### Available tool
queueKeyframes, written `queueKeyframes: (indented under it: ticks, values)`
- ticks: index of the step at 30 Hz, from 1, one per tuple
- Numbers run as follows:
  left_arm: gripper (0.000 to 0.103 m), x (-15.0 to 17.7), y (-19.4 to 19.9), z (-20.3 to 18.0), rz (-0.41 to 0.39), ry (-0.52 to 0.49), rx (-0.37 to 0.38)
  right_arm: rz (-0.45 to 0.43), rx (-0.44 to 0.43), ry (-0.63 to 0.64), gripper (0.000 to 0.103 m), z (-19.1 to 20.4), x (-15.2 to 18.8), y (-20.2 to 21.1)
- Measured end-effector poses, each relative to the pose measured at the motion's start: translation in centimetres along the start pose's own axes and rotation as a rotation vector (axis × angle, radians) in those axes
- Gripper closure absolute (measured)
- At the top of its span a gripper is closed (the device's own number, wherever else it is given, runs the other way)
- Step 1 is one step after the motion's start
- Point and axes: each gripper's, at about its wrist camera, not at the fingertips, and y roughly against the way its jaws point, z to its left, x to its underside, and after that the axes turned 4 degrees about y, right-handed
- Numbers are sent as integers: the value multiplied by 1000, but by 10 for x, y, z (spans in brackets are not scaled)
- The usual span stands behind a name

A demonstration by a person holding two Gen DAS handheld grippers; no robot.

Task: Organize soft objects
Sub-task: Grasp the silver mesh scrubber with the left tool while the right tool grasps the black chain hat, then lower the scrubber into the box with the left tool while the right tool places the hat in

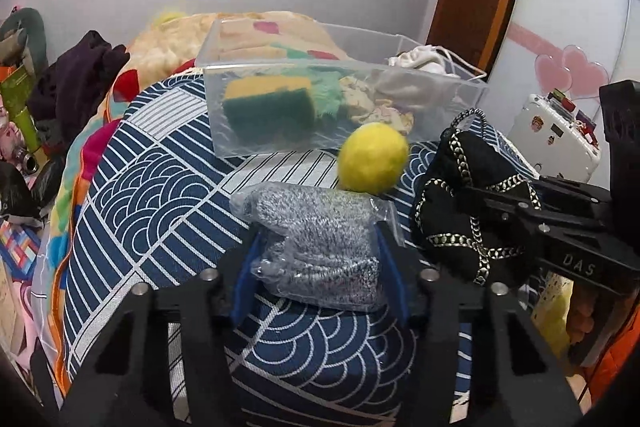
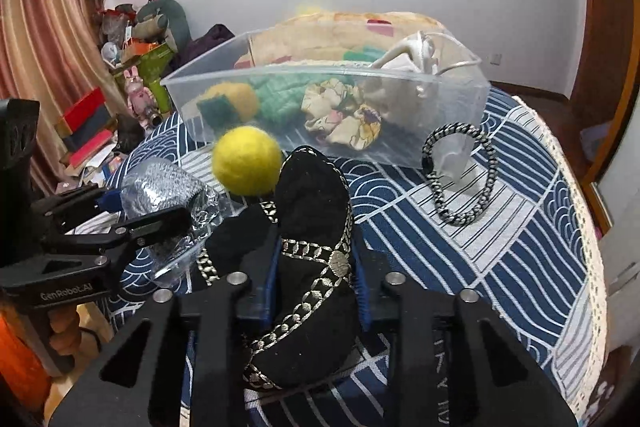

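Note:
My left gripper (image 1: 320, 267) is shut on a grey knit item in a clear plastic bag (image 1: 316, 247), on the blue patterned bedspread; it also shows in the right wrist view (image 2: 160, 195). My right gripper (image 2: 316, 283) is shut on a black pouch with silver chain trim (image 2: 316, 227), seen in the left wrist view (image 1: 468, 211) too. A yellow felt ball (image 1: 372, 157) (image 2: 246, 161) lies between them, in front of a clear plastic bin (image 1: 460, 99) (image 2: 460, 131). The bin holds a yellow-green sponge (image 1: 268, 105), teal cloth, a floral scrunchie (image 2: 344, 119) and white cloth.
A black-and-white braided cord loop (image 2: 460, 175) lies on the bedspread (image 2: 520, 247) right of the pouch. A colourful blanket (image 1: 168, 39) is heaped behind the bin. Clutter stands at the left (image 2: 132, 75). A white suitcase (image 1: 556, 135) stands at the right.

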Motion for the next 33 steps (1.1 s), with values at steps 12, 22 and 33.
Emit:
queueKeyframes:
  ticks: [12, 22, 33]
  values:
    - [60, -20, 37, -5, -108, -14, 10, -121, 35, 1, 81, -3, -15, 33]
    - [60, -61, 58, 1, -242, 16, -5, -260, 61, -27, 81, -9, -48, 55]
    - [59, -107, 47, 11, -307, 46, -37, -375, 112, -42, 81, -9, -87, 55]
